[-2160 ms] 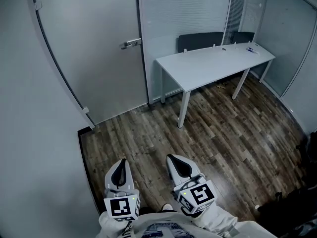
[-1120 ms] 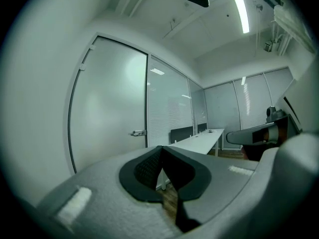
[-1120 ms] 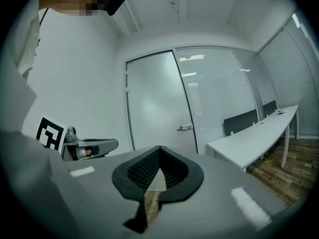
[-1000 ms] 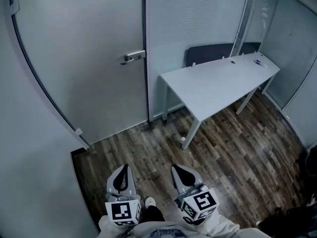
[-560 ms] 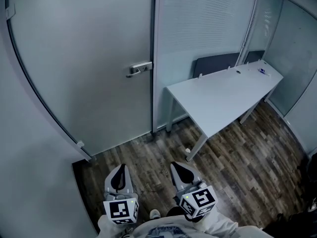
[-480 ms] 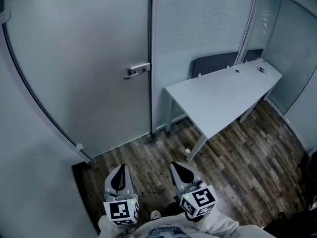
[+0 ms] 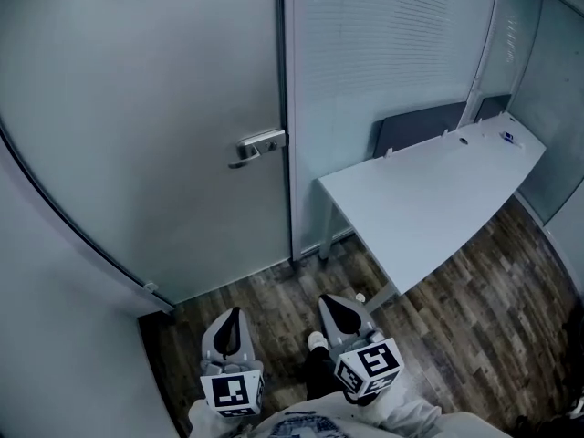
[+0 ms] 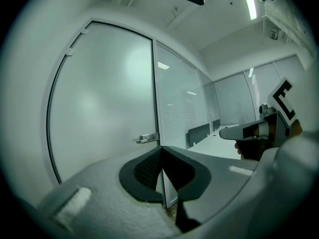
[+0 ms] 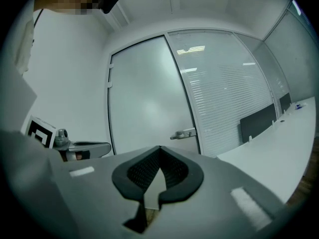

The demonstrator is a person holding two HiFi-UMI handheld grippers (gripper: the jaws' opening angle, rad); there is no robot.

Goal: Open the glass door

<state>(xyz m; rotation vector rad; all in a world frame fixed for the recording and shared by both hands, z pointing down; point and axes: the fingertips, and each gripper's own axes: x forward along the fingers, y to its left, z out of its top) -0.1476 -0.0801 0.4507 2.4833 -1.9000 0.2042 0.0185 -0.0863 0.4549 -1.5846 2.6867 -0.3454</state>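
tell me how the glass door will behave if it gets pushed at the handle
The glass door is one large frosted pane, so probably heavy, stiff and slow to swing. Its lever handle looks like smooth metal, so likely slippery, and it probably must turn before the door moves.

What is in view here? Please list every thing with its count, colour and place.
door: one, frosted grey glass, left, closed
handle: one, silver, door's right edge
glass wall: one, pale with blinds, right of the door
table: one, white, against that wall
panels: two, dark, behind the table
floor: one, brown wood, below
shoe: one, white, between the grippers
left gripper: one, grey, bottom left, shut, empty
right gripper: one, grey, bottom centre, shut, empty
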